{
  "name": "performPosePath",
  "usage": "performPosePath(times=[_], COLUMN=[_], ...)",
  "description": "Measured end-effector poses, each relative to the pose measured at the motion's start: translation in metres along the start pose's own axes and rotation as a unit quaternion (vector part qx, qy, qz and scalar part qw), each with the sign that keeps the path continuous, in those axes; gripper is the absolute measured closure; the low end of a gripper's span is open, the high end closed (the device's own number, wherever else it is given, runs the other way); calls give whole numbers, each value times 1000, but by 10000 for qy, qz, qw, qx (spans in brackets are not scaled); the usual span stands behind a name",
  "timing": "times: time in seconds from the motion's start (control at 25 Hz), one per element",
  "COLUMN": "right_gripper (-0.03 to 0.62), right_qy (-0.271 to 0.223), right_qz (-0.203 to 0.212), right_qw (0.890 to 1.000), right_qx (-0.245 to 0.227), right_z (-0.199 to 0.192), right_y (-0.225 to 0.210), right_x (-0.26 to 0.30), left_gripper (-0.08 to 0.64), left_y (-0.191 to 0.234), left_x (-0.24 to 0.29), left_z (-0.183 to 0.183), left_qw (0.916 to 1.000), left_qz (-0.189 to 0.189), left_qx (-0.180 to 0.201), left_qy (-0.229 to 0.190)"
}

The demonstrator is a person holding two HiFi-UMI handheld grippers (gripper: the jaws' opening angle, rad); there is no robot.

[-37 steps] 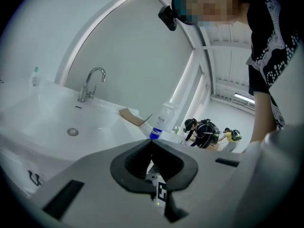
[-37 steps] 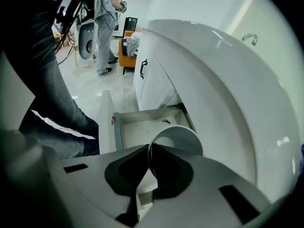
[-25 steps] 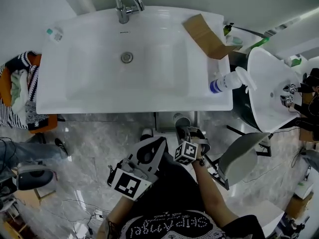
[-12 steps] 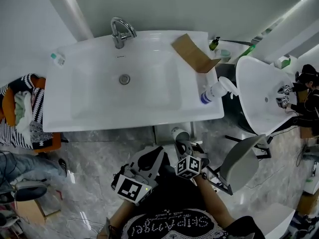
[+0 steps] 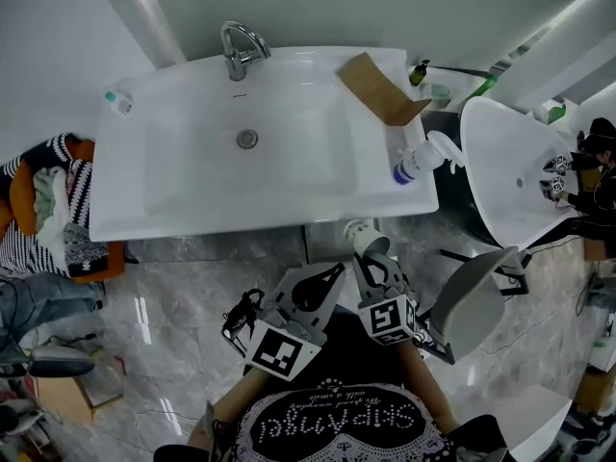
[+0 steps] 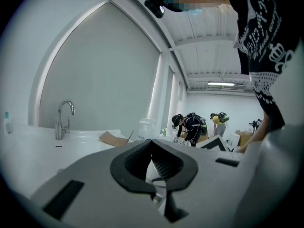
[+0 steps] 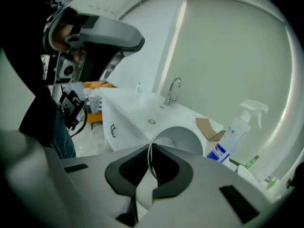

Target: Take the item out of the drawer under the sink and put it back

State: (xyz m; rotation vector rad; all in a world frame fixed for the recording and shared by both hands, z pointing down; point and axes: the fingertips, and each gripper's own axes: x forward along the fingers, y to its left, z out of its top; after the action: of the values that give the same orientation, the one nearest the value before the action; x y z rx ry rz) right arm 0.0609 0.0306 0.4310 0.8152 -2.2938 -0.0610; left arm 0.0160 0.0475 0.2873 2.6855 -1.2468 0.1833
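My right gripper (image 5: 373,256) is shut on the rim of a white cup (image 5: 360,231), held in front of the sink's front edge. In the right gripper view the cup (image 7: 183,140) lies on its side with its thin rim pinched between the jaws of that gripper (image 7: 151,148). My left gripper (image 5: 322,279) hangs beside it, lower left; its jaws (image 6: 152,144) meet with nothing between them. The white sink (image 5: 125,191) hides the drawer from above. The cabinet front with a dark handle (image 7: 113,129) shows below the sink.
On the sink stand a faucet (image 5: 241,46), a piece of cardboard (image 5: 377,89), a spray bottle (image 5: 423,160) and a small bottle (image 5: 117,101). A second white basin (image 5: 510,176) and a grey chair (image 5: 472,301) are at the right, clothes (image 5: 48,210) at the left. People (image 6: 190,127) work far behind.
Both grippers have risen and rolled. The right one has lifted the cup from low near the floor up toward the sink's front edge.
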Motion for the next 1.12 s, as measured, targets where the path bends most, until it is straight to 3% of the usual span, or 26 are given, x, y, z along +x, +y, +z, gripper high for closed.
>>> performPosePath(times=[0.36, 0.64, 0.92, 1.12], right_gripper=[568, 568, 568, 568], right_qy=[-887, -1501, -2027, -2058], right_qz=[-337, -512, -620, -596], right_qw=[9932, 9782, 9629, 9616], right_qx=[673, 1344, 1668, 1716], right_z=[48, 80, 103, 100], right_y=[-23, -36, -42, -34], right_x=[-37, -60, -89, -97], left_gripper=[555, 555, 555, 555], left_y=[-29, -24, -19, -20], left_x=[10, 9, 7, 7], left_z=[3, 3, 0, -2], left_qw=[9979, 9982, 9989, 9988], left_qz=[-504, -405, -268, -269], left_qx=[410, 430, 376, 382], left_qy=[49, 45, 78, 126])
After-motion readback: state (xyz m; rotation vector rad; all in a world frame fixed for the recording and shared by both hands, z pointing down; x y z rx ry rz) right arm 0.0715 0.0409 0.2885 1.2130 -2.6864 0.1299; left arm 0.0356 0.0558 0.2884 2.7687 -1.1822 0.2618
